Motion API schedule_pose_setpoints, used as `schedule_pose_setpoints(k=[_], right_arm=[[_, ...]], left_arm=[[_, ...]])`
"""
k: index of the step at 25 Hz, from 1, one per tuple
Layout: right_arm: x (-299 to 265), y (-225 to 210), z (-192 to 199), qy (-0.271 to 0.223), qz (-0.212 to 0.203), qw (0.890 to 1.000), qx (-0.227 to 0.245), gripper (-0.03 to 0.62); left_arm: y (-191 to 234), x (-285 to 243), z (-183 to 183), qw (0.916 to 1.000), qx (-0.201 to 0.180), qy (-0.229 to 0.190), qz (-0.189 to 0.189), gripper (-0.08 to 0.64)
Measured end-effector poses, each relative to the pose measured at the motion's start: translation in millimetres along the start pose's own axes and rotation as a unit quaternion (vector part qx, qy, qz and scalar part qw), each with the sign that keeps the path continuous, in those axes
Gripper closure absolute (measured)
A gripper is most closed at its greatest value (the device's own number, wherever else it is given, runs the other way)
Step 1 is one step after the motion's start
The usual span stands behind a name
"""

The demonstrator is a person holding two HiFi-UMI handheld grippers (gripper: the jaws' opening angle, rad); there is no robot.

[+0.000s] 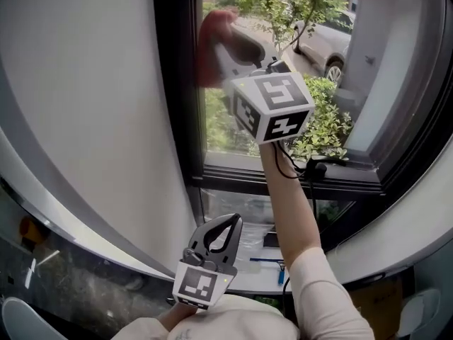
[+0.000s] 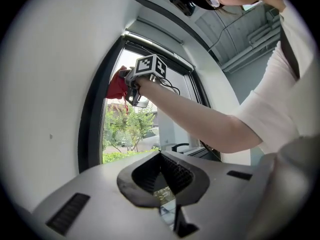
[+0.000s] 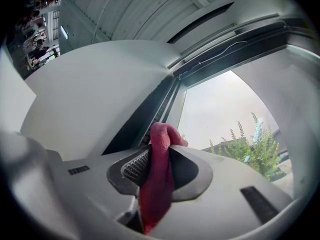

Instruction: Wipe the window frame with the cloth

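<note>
A red cloth (image 1: 212, 42) is pressed against the black vertical window frame (image 1: 177, 83) high on the left side of the window. My right gripper (image 1: 232, 54) is raised on an outstretched arm and is shut on the cloth. In the right gripper view the cloth (image 3: 159, 184) hangs pinched between the jaws, its top bulging out beside the frame (image 3: 150, 116). My left gripper (image 1: 228, 227) hangs low near my body, shut with nothing in it. From the left gripper view the cloth (image 2: 117, 87) and frame (image 2: 93, 124) show up ahead, with that gripper (image 2: 161, 157) well apart from them.
A white curved wall (image 1: 92, 119) lies left of the frame. The black lower sill (image 1: 297, 179) runs under the pane, with a black cable (image 1: 318, 167) resting on it. Green shrubs (image 1: 325, 119) and a parked car (image 1: 333, 44) are outside. A low ledge (image 1: 258, 243) holds small items.
</note>
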State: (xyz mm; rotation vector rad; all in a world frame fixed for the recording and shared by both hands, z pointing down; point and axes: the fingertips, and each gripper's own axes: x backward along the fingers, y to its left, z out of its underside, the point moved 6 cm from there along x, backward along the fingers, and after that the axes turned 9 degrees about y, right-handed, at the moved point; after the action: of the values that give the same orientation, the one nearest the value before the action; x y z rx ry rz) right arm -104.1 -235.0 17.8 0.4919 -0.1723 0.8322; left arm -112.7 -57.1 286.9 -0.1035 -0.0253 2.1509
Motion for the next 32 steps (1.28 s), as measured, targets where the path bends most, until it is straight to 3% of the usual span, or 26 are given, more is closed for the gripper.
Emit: schedule_pose_setpoints(k=[13, 22, 32], right_arm=[[-39.5, -11.9, -2.7, -0.028, -0.008, 0.999, -0.02, 0.488], [-38.0, -7.2, 0.1, -0.06, -0.025, 0.997, -0.035, 0.491], [-34.1, -2.3, 11.6, -0.057, -0.015, 0.997, -0.041, 0.494]], left_arm=[[10.9, -1.2, 5.3, 0.9999, 0.015, -0.006, 0.003, 0.551], [15.6, -4.0, 12.5, 0.9998, 0.02, 0.001, 0.002, 0.551], [15.2, -4.5, 12.3, 0.9998, 0.015, 0.007, 0.009, 0.551]])
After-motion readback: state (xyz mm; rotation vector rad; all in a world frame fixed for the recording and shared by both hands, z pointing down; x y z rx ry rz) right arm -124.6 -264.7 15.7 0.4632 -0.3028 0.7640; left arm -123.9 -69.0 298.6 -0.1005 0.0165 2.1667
